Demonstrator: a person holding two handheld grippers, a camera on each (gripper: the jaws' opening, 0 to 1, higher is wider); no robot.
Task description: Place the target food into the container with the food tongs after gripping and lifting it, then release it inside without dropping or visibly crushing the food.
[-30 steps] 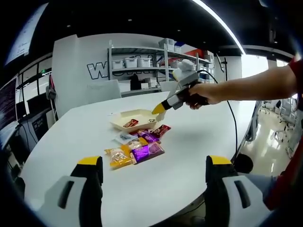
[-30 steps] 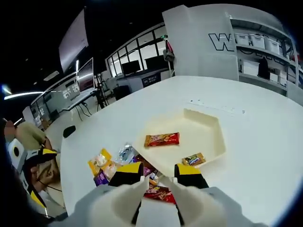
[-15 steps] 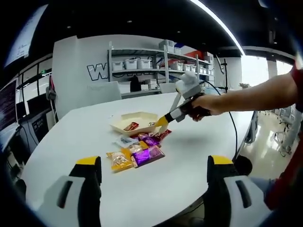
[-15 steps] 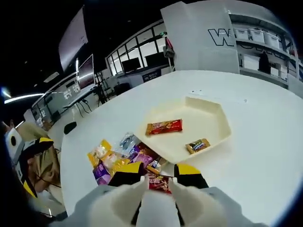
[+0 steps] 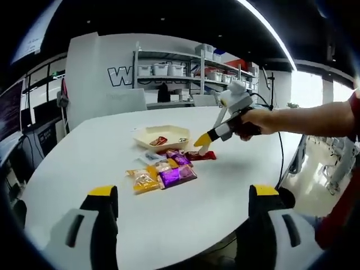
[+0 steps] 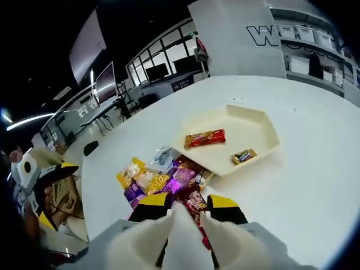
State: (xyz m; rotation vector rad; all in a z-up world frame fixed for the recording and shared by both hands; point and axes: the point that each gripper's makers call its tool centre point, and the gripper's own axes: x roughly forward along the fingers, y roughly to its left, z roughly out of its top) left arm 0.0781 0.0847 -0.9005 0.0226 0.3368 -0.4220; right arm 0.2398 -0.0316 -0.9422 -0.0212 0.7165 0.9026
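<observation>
Right gripper view, jaws straddling red snack packet

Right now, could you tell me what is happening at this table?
A person is sorting wrapped snacks with hand-held tongs. The right tongs are lowered over a red-wrapped snack at the edge of the snack pile on the white table; their tips straddle it, though whether they grip it is unclear. The cream tray already holds two bars. The left tongs are open and away from the pile.

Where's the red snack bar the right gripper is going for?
In the right gripper view, the red snack bar lies on the table between the right gripper tips, beside the tray.
</observation>
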